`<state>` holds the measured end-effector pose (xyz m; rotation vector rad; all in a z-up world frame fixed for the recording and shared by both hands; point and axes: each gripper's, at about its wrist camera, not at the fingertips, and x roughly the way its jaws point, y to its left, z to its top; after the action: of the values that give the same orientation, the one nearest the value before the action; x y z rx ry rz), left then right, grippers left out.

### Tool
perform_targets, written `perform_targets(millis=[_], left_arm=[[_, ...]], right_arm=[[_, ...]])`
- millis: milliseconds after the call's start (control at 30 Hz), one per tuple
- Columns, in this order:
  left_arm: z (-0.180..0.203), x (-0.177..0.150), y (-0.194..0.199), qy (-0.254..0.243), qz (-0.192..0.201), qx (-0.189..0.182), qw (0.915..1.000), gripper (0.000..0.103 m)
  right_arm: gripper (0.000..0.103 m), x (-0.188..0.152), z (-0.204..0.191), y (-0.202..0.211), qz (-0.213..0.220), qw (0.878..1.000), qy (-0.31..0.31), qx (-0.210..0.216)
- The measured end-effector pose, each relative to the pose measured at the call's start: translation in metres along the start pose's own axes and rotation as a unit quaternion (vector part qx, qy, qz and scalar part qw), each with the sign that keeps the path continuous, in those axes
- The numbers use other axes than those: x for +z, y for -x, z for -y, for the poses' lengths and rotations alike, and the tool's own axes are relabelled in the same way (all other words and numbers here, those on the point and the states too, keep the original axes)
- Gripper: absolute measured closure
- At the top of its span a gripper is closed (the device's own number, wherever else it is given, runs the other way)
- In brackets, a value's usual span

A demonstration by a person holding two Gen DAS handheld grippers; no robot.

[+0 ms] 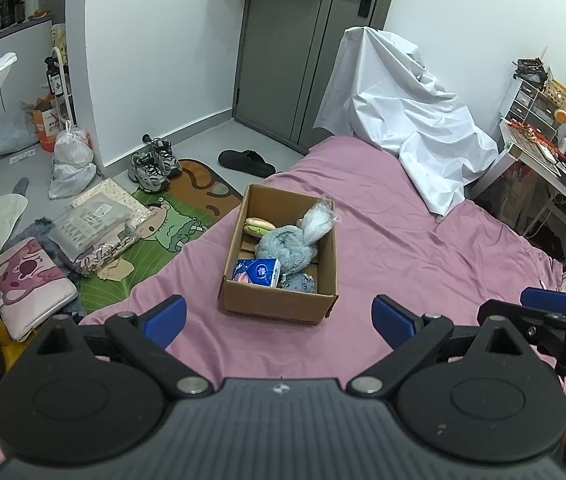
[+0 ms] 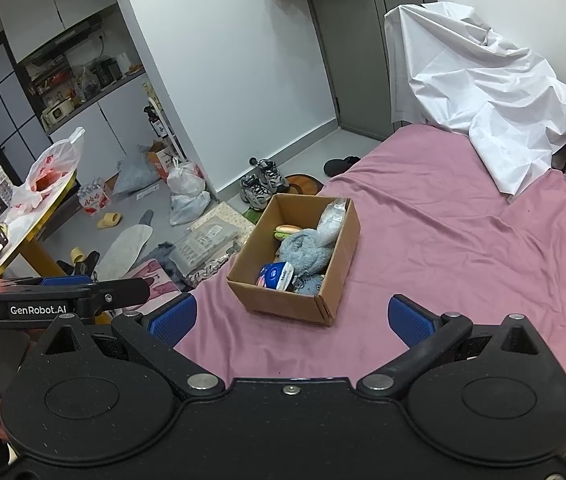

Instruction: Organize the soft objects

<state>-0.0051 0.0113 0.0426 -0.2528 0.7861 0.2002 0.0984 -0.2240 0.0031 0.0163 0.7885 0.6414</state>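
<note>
A cardboard box [image 1: 243,294] [image 2: 271,298] stands on the pink bed. Inside lie a blue-grey plush [image 1: 287,246] [image 2: 303,254], a burger-shaped toy [image 1: 258,225] [image 2: 287,230], a clear bag of white filling [image 1: 317,218] [image 2: 333,220], a blue tissue pack [image 1: 257,272] [image 2: 277,275] and a small grey-blue plush [image 1: 299,283] [image 2: 310,284]. My left gripper [image 1: 279,318] is open and empty, just short of the box. My right gripper [image 2: 291,318] is open and empty, also short of the box. Each gripper shows at the edge of the other's view.
The pink bed sheet [image 1: 423,264] [image 2: 463,240] stretches right of the box. A white sheet [image 1: 407,120] [image 2: 483,92] drapes something at the bed's far end. The floor at left holds sneakers [image 1: 151,164], bags, packages and a cartoon mat [image 1: 171,224]. A desk [image 1: 543,160] stands right.
</note>
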Motion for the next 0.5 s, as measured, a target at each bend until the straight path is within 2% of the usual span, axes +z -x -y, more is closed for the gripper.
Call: perform_targets(millis=[500], left_arm=[[-0.0008, -0.0008, -0.0001, 0.002, -0.002, -0.001, 1.0, 0.005]], right_arm=[[0.0, 0.0006, -0.0068, 0.0006, -0.003, 1.0, -0.001, -0.009]])
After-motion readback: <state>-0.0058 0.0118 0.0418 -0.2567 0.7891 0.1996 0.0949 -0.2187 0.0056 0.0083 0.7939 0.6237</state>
